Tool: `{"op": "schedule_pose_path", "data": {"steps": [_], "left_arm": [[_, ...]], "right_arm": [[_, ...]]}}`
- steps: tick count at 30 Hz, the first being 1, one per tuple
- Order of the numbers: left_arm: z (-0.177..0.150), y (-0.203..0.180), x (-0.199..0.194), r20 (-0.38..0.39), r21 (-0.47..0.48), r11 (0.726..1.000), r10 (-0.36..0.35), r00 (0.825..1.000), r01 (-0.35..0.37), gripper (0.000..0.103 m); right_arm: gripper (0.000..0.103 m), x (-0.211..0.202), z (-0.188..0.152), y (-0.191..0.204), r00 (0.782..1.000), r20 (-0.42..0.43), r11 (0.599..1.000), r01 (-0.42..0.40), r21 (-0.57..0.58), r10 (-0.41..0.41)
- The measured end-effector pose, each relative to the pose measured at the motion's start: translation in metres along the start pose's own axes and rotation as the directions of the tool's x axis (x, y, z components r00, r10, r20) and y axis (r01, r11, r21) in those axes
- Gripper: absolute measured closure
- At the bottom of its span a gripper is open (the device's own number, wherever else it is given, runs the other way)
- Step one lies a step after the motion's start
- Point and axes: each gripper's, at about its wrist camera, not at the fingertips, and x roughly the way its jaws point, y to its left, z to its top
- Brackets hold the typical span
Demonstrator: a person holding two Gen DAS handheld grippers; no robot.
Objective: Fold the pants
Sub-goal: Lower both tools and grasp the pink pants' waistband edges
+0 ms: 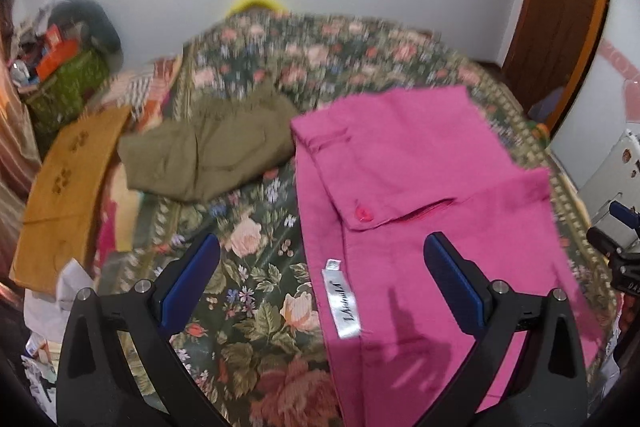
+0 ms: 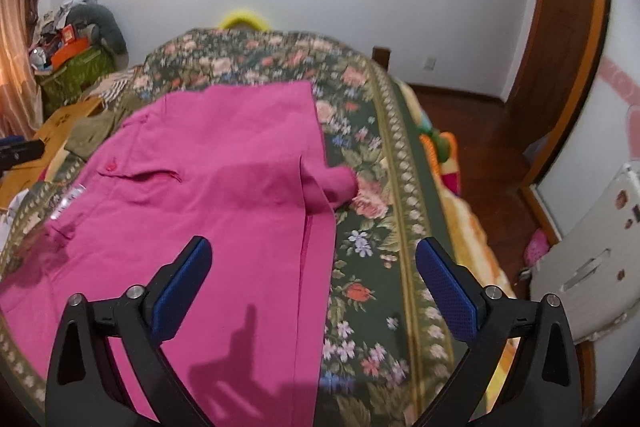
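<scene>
bed: flowered bedspread (image 2: 376,211)
pants (image 2: 224,187): long axis runs away from you
left gripper (image 1: 320,287): fingers wide, over label edge
right gripper (image 2: 314,287): fingers wide, empty, your nearer one

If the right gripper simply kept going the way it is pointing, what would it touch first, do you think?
Most likely the right edge of the pink pants, or the floral bedspread beside it. The right gripper is open and straddles that edge, aimed downward at the bed; depth is unclear.
</scene>
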Motion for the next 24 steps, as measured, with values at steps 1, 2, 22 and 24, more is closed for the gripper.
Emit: {"op": "schedule_pose_path", "data": {"steps": [1, 2, 22, 24], "left_arm": [[0.001, 0.0, 0.011, -0.027, 0.008, 1.0, 0.008, 1.0, -0.008, 0.0], [0.001, -0.001, 0.017, -0.041, 0.019, 1.0, 0.014, 0.999, -0.013, 0.003], [-0.006, -0.018, 0.083, -0.272, 0.038, 0.986, -0.145, 0.951, 0.161, 0.092], [-0.008, -0.018, 0.083, -0.255, 0.057, 0.99, -0.114, 0.96, 0.133, 0.094]], "right_arm": [[0.017, 0.011, 0.002, 0.0, 1.0, -0.024, 1.0, -0.014, -0.004, 0.014], [0.021, 0.017, 0.003, 0.0, 0.999, -0.039, 1.0, -0.025, -0.007, 0.025], [0.085, 0.111, 0.023, -0.007, 0.956, -0.184, 0.973, -0.226, 0.04, 0.229], [0.096, 0.108, 0.021, -0.014, 0.95, -0.17, 0.965, -0.251, 0.073, 0.26]]}}
